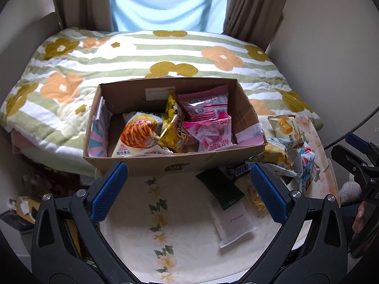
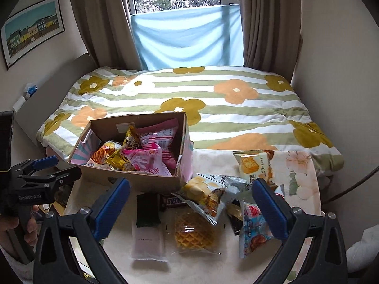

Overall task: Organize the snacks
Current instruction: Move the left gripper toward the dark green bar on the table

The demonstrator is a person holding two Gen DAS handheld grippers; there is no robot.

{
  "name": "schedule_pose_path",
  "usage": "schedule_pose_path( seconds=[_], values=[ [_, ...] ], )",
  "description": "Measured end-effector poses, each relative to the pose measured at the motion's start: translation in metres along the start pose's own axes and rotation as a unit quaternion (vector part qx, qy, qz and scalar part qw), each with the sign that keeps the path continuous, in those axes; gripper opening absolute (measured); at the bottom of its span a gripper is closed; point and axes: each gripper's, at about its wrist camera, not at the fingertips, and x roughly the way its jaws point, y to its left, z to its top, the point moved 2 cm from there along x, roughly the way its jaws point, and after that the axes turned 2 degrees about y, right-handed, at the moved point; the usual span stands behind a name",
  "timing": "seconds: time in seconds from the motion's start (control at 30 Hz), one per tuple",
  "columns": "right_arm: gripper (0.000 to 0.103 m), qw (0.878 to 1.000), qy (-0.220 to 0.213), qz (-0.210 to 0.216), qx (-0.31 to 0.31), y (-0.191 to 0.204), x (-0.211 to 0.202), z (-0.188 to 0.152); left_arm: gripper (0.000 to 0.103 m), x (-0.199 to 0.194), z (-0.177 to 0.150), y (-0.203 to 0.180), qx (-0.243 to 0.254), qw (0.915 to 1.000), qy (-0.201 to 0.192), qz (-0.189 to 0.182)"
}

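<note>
An open cardboard box (image 1: pixel 151 163) (image 2: pixel 142 182) stands at the table's far edge, holding several snack bags: orange, gold and pink. Loose snacks lie on the table to its right and front: a white flat packet (image 1: pixel 233 224) (image 2: pixel 148 241), a dark green packet (image 1: pixel 219 187) (image 2: pixel 148 209), a Snickers bar (image 1: pixel 239 170) (image 2: pixel 174 201), a waffle pack (image 2: pixel 193 234), a blue-red bag (image 2: pixel 254 229) and a cracker bag (image 2: pixel 254 165). My left gripper (image 1: pixel 188 189) is open and empty, just before the box. My right gripper (image 2: pixel 190 203) is open and empty above the loose snacks.
The table wears a cream floral cloth (image 1: pixel 163 236). Behind it is a bed with a striped flower quilt (image 2: pixel 213 99), then curtains and a window. Each gripper shows at the edge of the other's view: the right one (image 1: pixel 355 165), the left one (image 2: pixel 45 172).
</note>
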Motion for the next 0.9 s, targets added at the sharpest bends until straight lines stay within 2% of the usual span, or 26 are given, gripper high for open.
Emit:
schedule_pose_path(
  seconds=[0.2,0.53,0.7,0.8,0.9],
  values=[
    [0.102,1.000,0.011,0.016,-0.003,-0.025,0.004,-0.012,0.103,0.015,-0.016,-0.023,-0.019,0.9995,0.024,-0.002],
    [0.102,0.992,0.053,0.067,-0.089,-0.060,0.035,-0.013,0.102,0.060,-0.036,-0.047,-0.087,0.9935,0.072,0.014],
    [0.102,0.984,0.081,0.097,-0.129,-0.067,0.061,-0.010,0.100,0.092,-0.045,-0.048,-0.120,0.9872,0.104,0.018],
    [0.102,0.973,0.100,0.115,-0.173,-0.065,0.081,-0.008,0.095,0.113,-0.050,-0.050,-0.130,0.9836,0.121,0.028],
    [0.102,0.964,0.120,0.128,-0.201,-0.062,0.099,-0.006,0.094,0.131,-0.054,-0.051,-0.139,0.9807,0.132,0.035]
  ],
)
